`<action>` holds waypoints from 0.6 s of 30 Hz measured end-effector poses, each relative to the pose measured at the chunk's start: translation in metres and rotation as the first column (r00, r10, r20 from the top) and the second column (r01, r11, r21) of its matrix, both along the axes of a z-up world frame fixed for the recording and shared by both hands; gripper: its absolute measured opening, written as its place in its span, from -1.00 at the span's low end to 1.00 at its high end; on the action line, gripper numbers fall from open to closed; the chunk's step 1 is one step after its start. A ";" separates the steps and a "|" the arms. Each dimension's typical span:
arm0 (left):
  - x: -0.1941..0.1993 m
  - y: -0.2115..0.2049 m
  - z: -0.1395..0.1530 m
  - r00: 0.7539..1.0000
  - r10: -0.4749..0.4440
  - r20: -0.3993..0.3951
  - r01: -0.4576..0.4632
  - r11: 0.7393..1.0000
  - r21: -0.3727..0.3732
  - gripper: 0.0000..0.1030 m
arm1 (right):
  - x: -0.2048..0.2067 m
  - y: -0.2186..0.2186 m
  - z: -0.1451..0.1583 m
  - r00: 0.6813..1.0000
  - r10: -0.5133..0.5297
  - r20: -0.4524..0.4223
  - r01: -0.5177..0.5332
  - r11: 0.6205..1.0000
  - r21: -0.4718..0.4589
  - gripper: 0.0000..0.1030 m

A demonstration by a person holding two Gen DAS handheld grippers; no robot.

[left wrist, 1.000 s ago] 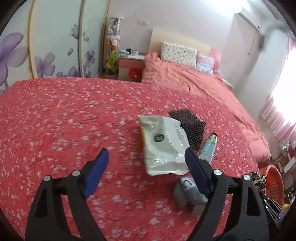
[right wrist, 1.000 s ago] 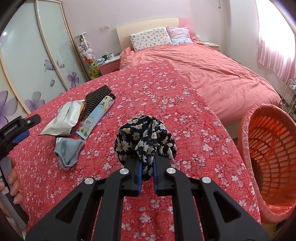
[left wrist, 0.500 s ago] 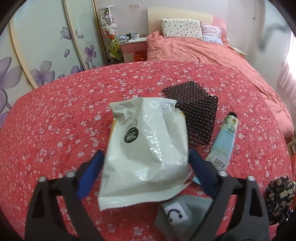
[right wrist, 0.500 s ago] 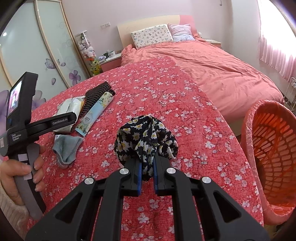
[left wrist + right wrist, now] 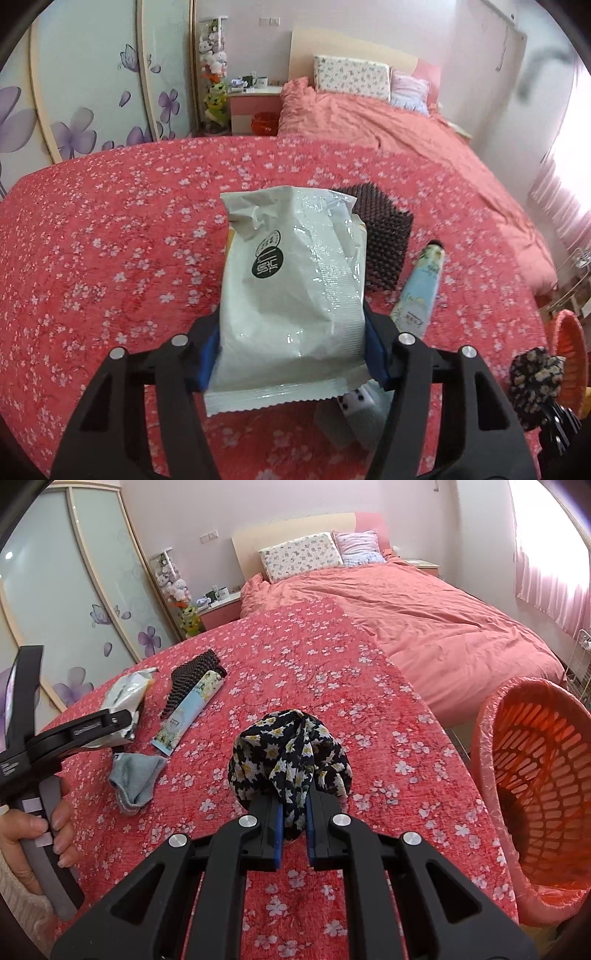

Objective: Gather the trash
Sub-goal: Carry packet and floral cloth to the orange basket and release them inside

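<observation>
Trash item one, a pale grey-green crinkled plastic wrapper with a dark round logo (image 5: 291, 295), is found on the red floral quilted cover (image 5: 110, 240), lying between the blue pads of the left gripper (image 5: 291, 350). The jaws are closing; both pads are seen touching the wrapper's sides. The gripper's handle is held by a hand (image 5: 33, 830) at the left edge of the right wrist view.

Right gripper (image 5: 294, 830): jaws nearly together, clamped on a bunched black cloth printed with white daisies (image 5: 290, 760), which rests on the cover.

Grey sock with a small face print (image 5: 354, 410): lying just beside the wrapper's near edge, partly hidden by the gripper's right finger.

Light blue floral-printed tube with a dark cap (image 5: 419, 291): laid flat just right of the wrapper.

Dark brown knobbly mat (image 5: 384, 236): placed behind the wrapper, partly covered by it, next to the tube.

Orange slotted plastic basket lined with a thin clear bag (image 5: 532, 797): set at the right edge of the cover, tilted toward the camera.

Farther back: a bed with a salmon-pink duvet (image 5: 424, 620), two patterned pillows (image 5: 303, 552) against a cream headboard, a pink bedside table (image 5: 253, 107), and sliding wardrobe doors with purple flower motifs (image 5: 92, 92).
</observation>
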State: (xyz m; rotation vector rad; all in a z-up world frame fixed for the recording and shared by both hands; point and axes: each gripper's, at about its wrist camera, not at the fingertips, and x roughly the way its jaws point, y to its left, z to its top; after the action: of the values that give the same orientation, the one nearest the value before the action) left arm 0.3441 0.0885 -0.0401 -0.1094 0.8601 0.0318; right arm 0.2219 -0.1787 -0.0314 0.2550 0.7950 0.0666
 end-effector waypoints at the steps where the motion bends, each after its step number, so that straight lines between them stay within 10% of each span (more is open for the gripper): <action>1: -0.003 0.001 0.003 1.000 -0.002 0.007 0.002 1.000 -0.006 0.18 | 0.000 -0.001 0.001 1.000 -0.001 0.002 0.001 1.000 0.000 -0.82; 18: -0.038 0.024 0.057 0.999 -0.010 0.049 0.012 0.998 -0.055 0.18 | -0.025 -0.012 0.026 0.997 -0.052 0.051 0.052 0.999 0.013 -0.82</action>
State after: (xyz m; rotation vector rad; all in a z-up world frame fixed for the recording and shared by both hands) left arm 0.3059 0.1125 0.0164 -0.1563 0.8133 -0.0049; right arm 0.1968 -0.1905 -0.0050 0.2834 0.7366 0.0284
